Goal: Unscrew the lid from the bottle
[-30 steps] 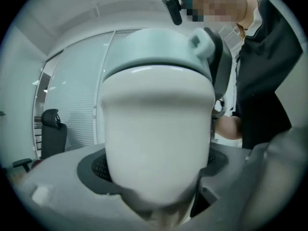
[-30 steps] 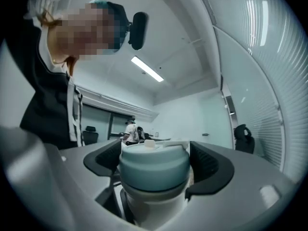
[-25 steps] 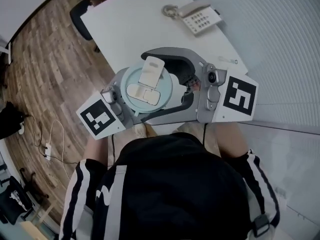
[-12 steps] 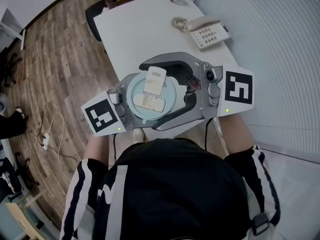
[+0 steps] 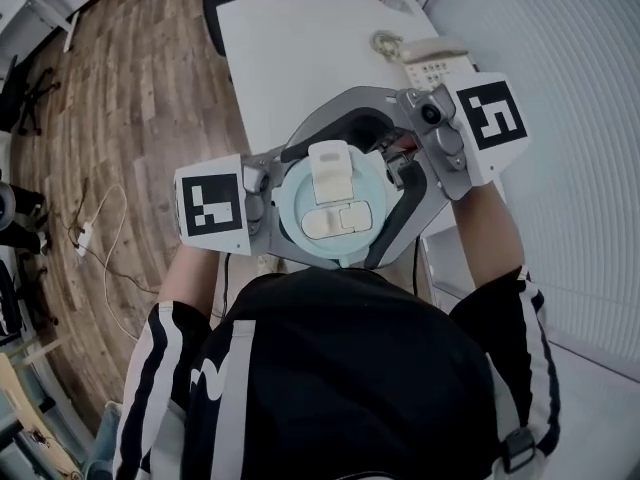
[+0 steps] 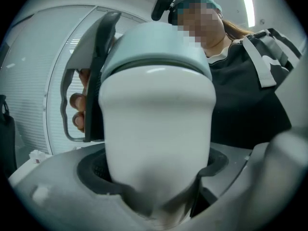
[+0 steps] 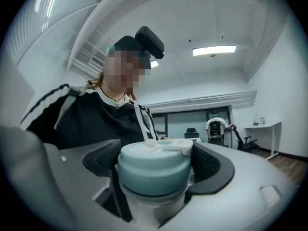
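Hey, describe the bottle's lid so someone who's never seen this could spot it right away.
Find the near end of the white table, where the left tongs hold a white bottle. The lid is the round cap on top, clamped by the right tongs. Unlike the white body, it is pale teal with a cream tab.

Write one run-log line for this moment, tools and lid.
left tool: shut on white cylindrical bottle | right tool: shut on pale teal round lid | lid: on bottle
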